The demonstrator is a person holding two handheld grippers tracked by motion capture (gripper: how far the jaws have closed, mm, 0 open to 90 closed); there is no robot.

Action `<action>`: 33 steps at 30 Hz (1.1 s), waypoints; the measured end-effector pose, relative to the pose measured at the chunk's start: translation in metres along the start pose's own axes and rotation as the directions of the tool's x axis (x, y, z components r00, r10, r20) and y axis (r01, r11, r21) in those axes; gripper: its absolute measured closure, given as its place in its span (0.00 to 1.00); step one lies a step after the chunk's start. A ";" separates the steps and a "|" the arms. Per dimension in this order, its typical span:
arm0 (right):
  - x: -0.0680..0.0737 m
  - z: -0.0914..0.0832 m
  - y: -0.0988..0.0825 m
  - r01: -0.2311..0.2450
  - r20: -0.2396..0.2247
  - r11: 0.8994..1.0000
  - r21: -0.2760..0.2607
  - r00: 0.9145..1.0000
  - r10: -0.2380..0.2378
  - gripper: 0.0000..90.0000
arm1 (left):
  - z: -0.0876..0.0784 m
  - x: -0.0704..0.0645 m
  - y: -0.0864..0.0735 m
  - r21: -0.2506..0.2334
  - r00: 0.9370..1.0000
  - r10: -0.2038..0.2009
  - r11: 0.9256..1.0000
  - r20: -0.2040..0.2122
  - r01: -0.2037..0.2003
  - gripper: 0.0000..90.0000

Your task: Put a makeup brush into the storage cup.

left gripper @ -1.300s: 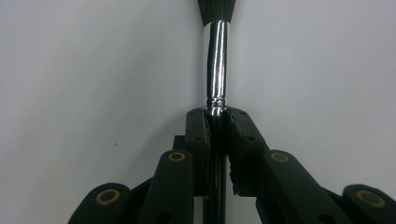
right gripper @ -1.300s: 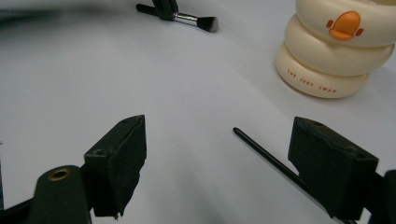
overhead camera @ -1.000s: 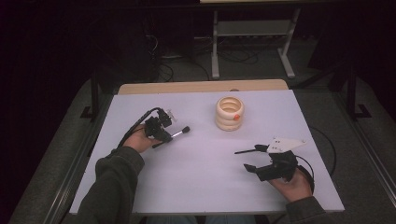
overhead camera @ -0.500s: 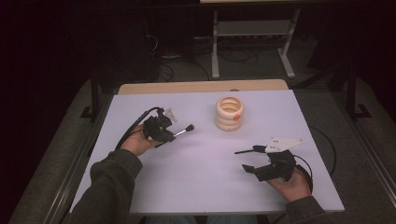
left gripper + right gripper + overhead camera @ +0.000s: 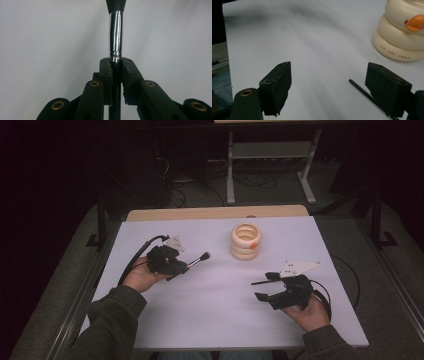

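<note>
The left gripper (image 5: 186,266) has its fingers (image 5: 106,75) clamped on the brush (image 5: 115,37), just below the chrome ferrule, holding it clear above the bench (image 5: 210,320). The brush looks light and stiff; the polished metal sleeve is probably slippery, so the handle behind it is the better place to grip. The bristle head is soft and should not be squeezed. The right gripper (image 5: 263,289) rests near the bench, fingers apart and empty.

Compared with one second ago, the brush tip has moved closer to the cream ring-shaped holder (image 5: 246,241).
</note>
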State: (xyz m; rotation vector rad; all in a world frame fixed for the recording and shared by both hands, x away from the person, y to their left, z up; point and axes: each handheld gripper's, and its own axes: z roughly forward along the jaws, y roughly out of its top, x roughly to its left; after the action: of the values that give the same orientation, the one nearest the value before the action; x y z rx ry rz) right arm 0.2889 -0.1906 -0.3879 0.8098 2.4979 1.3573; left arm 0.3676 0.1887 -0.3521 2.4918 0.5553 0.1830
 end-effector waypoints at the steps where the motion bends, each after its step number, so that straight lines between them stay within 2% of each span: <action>1: 0.000 0.000 0.002 -0.004 -0.007 1.000 -0.003 1.000 0.004 0.23 | -0.001 -0.001 -0.001 -0.007 1.000 0.003 1.000 -0.002 -0.003 0.88; 9: 0.001 0.000 0.025 0.010 -0.039 1.000 -0.001 0.999 -0.010 0.23 | -0.014 -0.011 -0.006 -0.076 1.000 -0.007 0.997 0.009 0.007 0.88; 13: 0.001 -0.001 0.034 0.023 -0.047 1.000 -0.003 0.999 -0.023 0.23 | -0.019 -0.014 -0.009 -0.108 1.000 -0.010 0.994 0.003 0.011 0.88; 15: 0.003 -0.001 0.043 0.035 -0.053 0.999 -0.010 0.998 -0.035 0.23 | -0.023 -0.018 -0.012 -0.140 1.000 -0.014 0.990 0.006 0.015 0.88; 19: 0.005 0.000 0.050 0.041 -0.064 0.999 -0.015 0.997 -0.042 0.23 | -0.025 -0.021 -0.014 -0.161 1.000 -0.013 0.987 0.012 0.015 0.88; 26: 0.011 0.013 0.063 0.041 -0.100 0.999 -0.027 0.994 -0.043 0.24 | -0.024 -0.033 -0.014 -0.196 0.999 0.019 0.981 0.039 -0.011 0.88; 28: 0.013 0.016 0.063 0.040 -0.104 0.999 -0.020 0.994 -0.042 0.24 | -0.024 -0.035 -0.013 -0.196 0.999 0.017 0.981 0.050 -0.007 0.88; 30: 0.016 0.021 0.065 0.060 -0.101 0.998 0.000 0.993 -0.060 0.24 | -0.024 -0.041 -0.010 -0.206 0.998 0.030 0.978 0.054 -0.018 0.88; 33: 0.016 0.026 0.065 0.053 -0.124 0.999 0.002 0.991 -0.053 0.25 | -0.023 -0.049 -0.009 -0.222 0.997 0.035 0.975 0.074 -0.018 0.88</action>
State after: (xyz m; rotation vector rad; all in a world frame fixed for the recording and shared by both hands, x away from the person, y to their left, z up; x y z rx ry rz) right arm 0.3107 -0.1349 -0.3476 0.6741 2.5975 1.4248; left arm 0.3145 0.1864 -0.3391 2.2797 0.4435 0.1489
